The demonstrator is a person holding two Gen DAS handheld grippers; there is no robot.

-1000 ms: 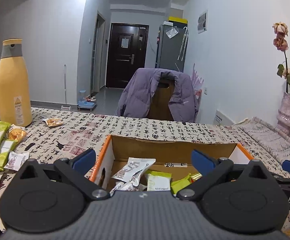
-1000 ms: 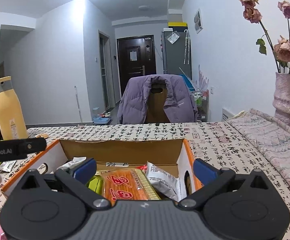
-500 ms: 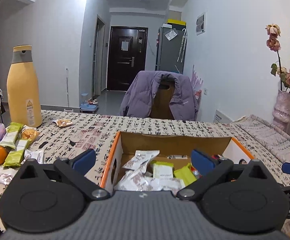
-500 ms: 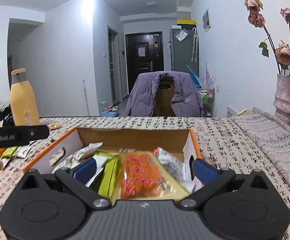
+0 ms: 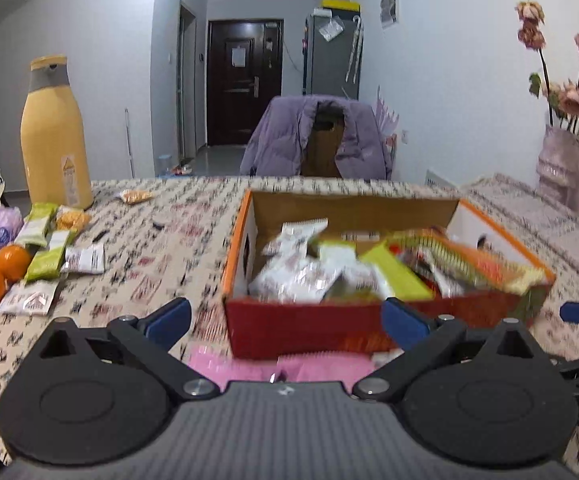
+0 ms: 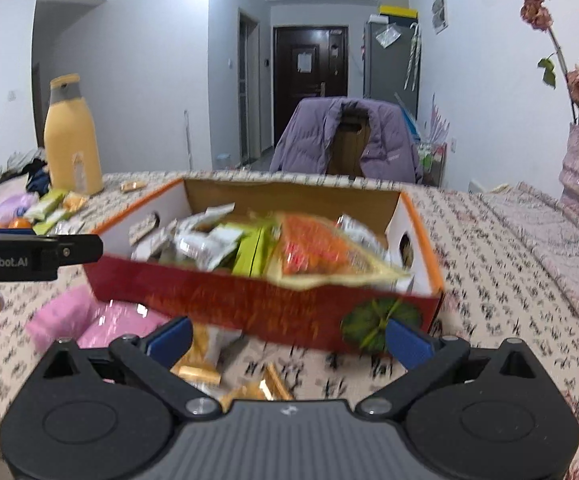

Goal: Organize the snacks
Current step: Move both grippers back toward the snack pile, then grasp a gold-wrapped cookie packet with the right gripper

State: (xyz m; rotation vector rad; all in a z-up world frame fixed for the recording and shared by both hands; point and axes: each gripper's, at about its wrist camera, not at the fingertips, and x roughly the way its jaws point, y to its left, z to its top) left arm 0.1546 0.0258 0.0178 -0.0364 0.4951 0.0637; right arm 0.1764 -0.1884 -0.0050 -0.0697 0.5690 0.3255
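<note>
The snack box (image 5: 369,332), a red-fronted carton with orange rim and white inner walls, stands on the desk (image 5: 161,280) and serves as the reference point. Inside it lie mixed wrapped snacks: silver-white packets (image 5: 301,280) toward its left side, green bars (image 5: 397,276) in the middle, and a large orange packet (image 6: 317,248) at the right, its near edge overhanging the front wall. The left claw (image 5: 285,316) sits in front of the box, wide open, its blue fingertips spread apart and holding nothing. The right claw (image 6: 287,338) likewise sits in front of the box, wide open and empty. Directly in front of the box, pink packets (image 6: 89,320) and gold-wrapped pieces (image 6: 197,372) lie on the desk. Well to the left of the box lie loose green bars (image 5: 45,260), a white packet (image 5: 85,258) and oranges (image 5: 1,272), with a tall yellow bottle (image 5: 55,140) behind them. Behind the box, beyond the desk's far edge, a chair carries a purple jacket (image 5: 317,140). To the right of the box stands a vase (image 5: 561,168) of dried roses. Both views are motion-blurred around the box, so wrapper print cannot be read.
</note>
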